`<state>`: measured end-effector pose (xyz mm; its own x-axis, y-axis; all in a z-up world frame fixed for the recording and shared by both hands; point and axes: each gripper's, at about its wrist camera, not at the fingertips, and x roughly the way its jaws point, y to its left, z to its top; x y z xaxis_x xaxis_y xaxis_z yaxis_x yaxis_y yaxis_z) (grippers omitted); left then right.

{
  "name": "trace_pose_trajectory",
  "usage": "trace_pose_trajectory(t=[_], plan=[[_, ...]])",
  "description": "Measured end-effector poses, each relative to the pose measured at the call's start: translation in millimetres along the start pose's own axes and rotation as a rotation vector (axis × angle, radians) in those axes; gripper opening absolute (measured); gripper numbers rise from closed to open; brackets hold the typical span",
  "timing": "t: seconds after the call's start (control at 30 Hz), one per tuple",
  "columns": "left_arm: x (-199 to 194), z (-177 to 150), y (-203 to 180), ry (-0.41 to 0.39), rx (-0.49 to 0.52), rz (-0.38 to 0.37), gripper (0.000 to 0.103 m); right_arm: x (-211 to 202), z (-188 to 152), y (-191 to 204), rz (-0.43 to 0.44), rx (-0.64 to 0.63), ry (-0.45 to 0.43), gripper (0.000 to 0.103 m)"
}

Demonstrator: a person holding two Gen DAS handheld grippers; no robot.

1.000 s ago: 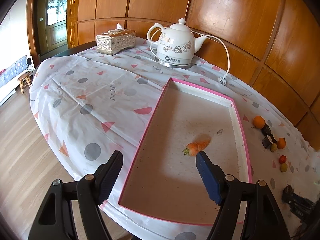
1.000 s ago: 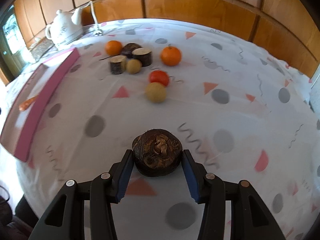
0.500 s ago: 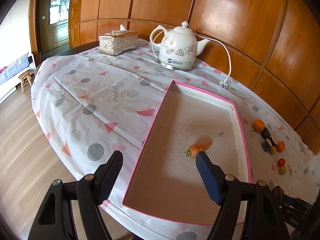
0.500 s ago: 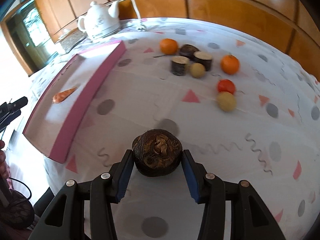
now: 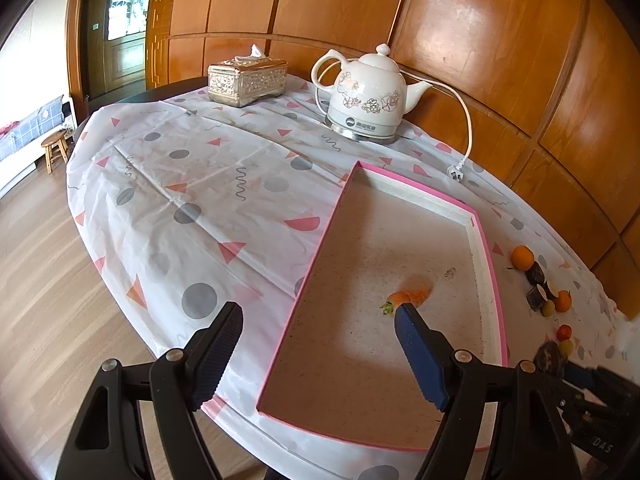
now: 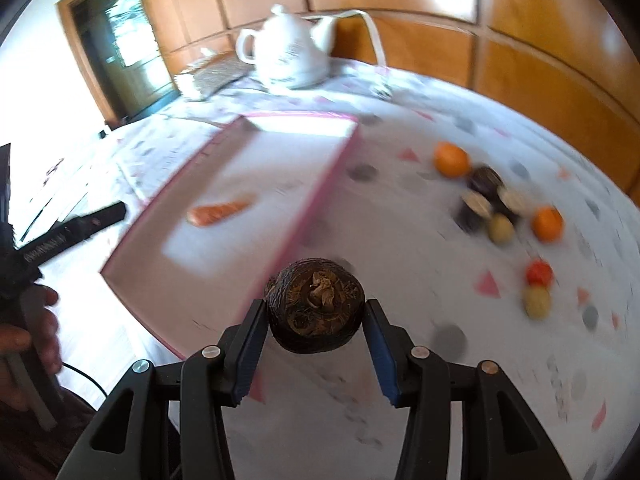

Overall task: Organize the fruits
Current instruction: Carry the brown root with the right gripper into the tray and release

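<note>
My right gripper (image 6: 315,334) clamps a dark brown fruit (image 6: 315,309) above the pink tray's (image 6: 310,204) near rim. My left gripper (image 5: 318,356) gapes empty; a carrot (image 5: 408,297) lies at its one o'clock inside the tray.

A home dining room: wood-panelled walls (image 5: 500,40); teapot (image 5: 366,96); tissue box (image 5: 247,80).
</note>
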<state>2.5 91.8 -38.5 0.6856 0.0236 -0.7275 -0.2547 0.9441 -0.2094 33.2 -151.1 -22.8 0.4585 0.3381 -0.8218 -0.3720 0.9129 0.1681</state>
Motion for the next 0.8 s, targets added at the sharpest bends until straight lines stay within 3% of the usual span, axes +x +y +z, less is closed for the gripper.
trace_pose_trajectory(t=[0.37, 0.67, 0.8], plan=[[2.0, 1.6, 12.2, -0.001, -0.039, 0.012, 0.079, 29.4, 45.9, 57.4, 0.025, -0.152, -0.02, 0.05], [4.5, 0.3, 17.7, 0.009, -0.047, 0.023, 0.079, 60.1, 45.3, 70.5, -0.002, -0.173, 0.016, 0.051], [3.5, -0.3, 15.5, 0.008, -0.04, 0.021, 0.079, 50.8, 42.4, 63.9, -0.016, -0.148, -0.01, 0.064]])
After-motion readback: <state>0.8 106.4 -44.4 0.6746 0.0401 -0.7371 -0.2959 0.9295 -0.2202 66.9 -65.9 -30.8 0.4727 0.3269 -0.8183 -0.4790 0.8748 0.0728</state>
